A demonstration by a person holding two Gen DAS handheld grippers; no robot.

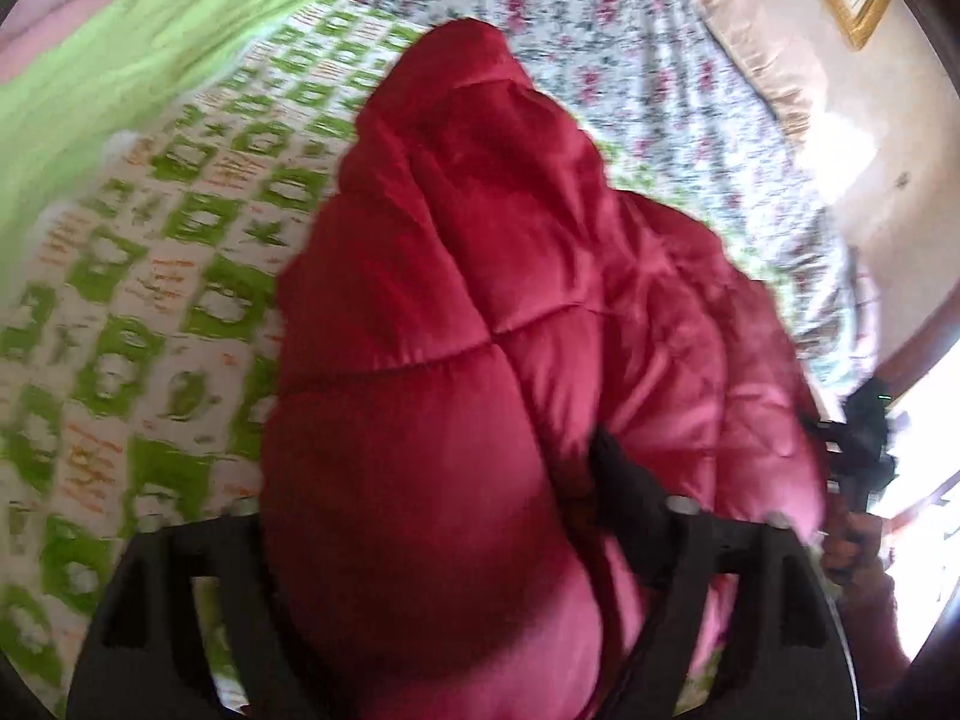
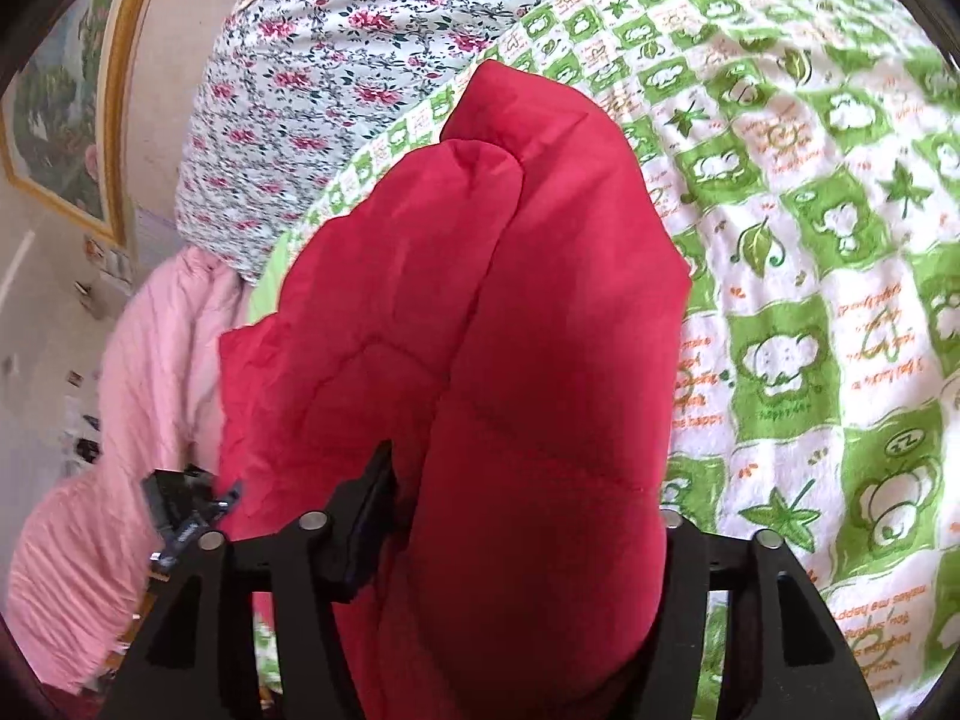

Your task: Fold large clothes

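Left tool (image 1: 432,570): clamped on an edge of the red quilted jacket (image 1: 480,330); padded fabric bulges between its fingers and hides the left finger.
Right tool (image 2: 516,552): likewise clamped on the same jacket (image 2: 480,330), with a thick wad of fabric filling the gap between its fingers.
Jacket position: lifted at the near edge by both tools; the far end drapes down toward the green-and-white printed blanket (image 2: 810,240) on the bed. Whether it touches there is not clear.
Surroundings: a floral sheet (image 1: 600,30) lies beyond the blanket; a pink quilt (image 2: 120,420) sits to the left in the right wrist view.
Step in hand (judgement): carrying the held edge over to make a fold.
Technique: keep both tools level and the same distance apart, so the edge stays taut and straight.
Placement: lower the edge onto the far portion, aligned, before releasing.
Risk: the slick, puffy padding may slip or spring back; press it flat after laying it down.
Image quality: the left wrist view is motion-blurred.
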